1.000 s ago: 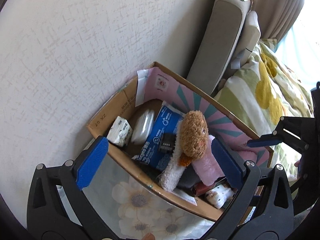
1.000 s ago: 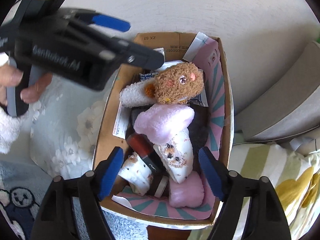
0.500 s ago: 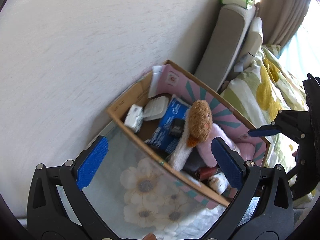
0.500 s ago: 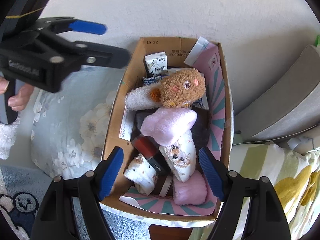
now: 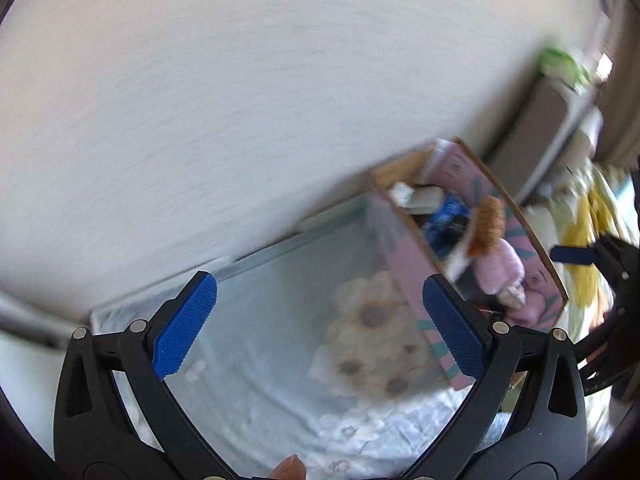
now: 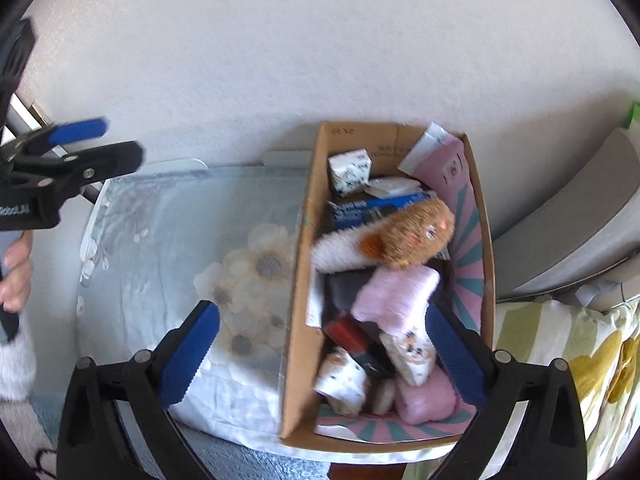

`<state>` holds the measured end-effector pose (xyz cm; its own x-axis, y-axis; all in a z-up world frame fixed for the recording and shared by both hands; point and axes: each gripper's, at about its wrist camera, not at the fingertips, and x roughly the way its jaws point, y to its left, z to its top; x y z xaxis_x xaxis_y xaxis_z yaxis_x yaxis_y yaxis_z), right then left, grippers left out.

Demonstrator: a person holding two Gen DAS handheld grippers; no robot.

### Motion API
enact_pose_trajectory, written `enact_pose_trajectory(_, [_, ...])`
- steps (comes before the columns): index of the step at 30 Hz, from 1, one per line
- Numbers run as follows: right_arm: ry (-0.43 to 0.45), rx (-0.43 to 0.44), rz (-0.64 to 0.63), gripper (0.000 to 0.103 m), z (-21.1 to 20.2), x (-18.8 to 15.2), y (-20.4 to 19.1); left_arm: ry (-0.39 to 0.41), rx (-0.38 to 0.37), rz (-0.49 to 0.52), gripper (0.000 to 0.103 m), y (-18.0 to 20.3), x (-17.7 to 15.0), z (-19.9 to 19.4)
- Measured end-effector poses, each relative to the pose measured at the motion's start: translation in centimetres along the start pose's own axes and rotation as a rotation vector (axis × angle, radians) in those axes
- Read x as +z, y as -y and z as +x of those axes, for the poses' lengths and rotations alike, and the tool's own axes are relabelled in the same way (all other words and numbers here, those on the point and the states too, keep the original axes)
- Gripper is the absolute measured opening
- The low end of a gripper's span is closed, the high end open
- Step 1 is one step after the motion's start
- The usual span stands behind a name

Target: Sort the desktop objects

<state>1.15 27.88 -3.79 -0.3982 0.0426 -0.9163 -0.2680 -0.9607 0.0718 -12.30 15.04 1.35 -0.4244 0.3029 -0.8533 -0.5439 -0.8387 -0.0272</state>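
The box [image 6: 304, 300] is holding a brown plush [image 6: 416, 236], pink socks [image 6: 396, 296] and a blue pack [image 6: 376, 206]. Both hand-held grippers, left [image 5: 320, 328] and right [image 6: 320, 360], are staying open and empty; the right one's jaws have just been opening wider.

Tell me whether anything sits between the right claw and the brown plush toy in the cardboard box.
Nothing visible blocks it. The right claw, which has just been opening, hangs empty above the cardboard box. The brown plush toy lies on top of the pile, uncovered. The left claw is off to the side, clear of the box.
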Motion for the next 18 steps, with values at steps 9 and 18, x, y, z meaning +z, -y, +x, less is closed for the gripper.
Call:
enact_pose_trajectory(9, [0.051, -0.013, 0.007, 0.103, -0.6, 1.1, -6.7, 0.07, 0.123, -0.321, 0.103, -7.5, -4.9, -6.0])
enact_pose_trajectory(18, [0.116, -0.05, 0.025, 0.103, -1.6, 0.2, -11.7, 0.057, 0.158, -0.408, 0.103, -9.1, -9.9, -8.2])
